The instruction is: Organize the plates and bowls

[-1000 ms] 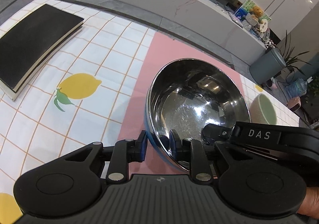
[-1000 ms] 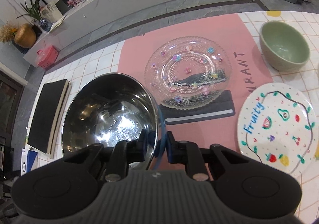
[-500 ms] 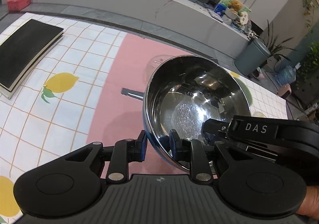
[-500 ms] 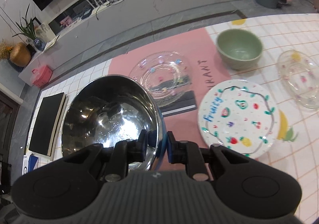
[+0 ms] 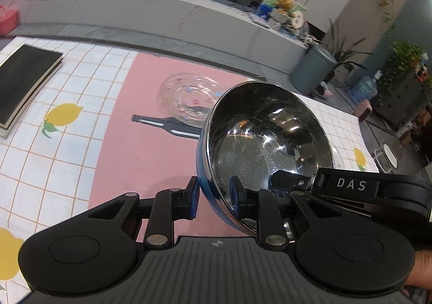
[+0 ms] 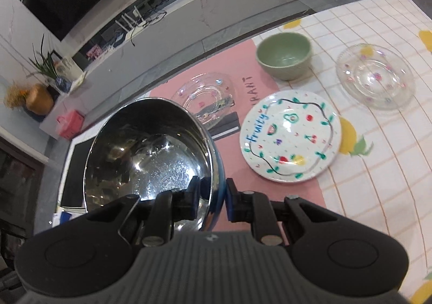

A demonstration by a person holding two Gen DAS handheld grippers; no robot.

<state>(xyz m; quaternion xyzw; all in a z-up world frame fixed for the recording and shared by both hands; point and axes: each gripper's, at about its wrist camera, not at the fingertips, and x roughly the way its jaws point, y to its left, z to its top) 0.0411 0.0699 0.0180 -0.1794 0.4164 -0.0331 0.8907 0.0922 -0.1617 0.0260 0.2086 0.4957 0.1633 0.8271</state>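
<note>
- The left gripper [image 5: 213,197] pinches the rim of a shiny round steel bowl with a blue outside [image 5: 267,139], one pad inside, one outside.
- The right gripper [image 6: 212,196] clamps the opposite rim; its arm reads "DAS".
- The bowl hangs tilted above the pink mat [image 6: 229,66], printed "...RANT".
- Beyond lie a clear beaded glass plate [image 6: 208,96], a white plate lettered "Fruity" [image 6: 290,139], a green ceramic bowl [image 6: 284,58] and a second clear glass plate [image 6: 375,79].

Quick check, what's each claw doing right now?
Left claw: closed on the rim of the steel bowl, bowl lifted off the table.
Right claw: closed on the same bowl's rim, at another spot.
</note>
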